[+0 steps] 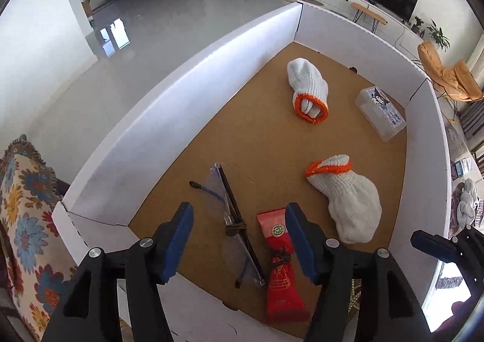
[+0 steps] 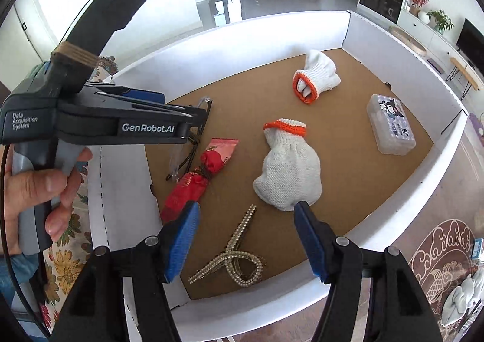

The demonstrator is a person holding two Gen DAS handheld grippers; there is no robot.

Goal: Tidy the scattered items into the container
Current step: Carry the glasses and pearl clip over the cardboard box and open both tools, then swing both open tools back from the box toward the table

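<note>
Right wrist view: my right gripper hangs with its blue pads spread wide and holding nothing, poised over the near edge of the white-walled container — a stance that suits a fresh release or a fresh reach, I cannot tell which. Directly below it lies the rhinestone hair clip on the brown floor, its long arm running from near-left up toward the far right, its looped end nearest me. Left of it the red packet lies slantwise, tied at the waist, its open end pointing far-right. My left gripper, seen from its own camera, is likewise wide and empty, hovering above the packet and the folded glasses, whose length runs near to far. Two knit gloves — the nearer one cuff-far, the farther one cuff-near — and a clear plastic box at far right rest inside, well apart. By my reckoning, little remains to gather.
</note>
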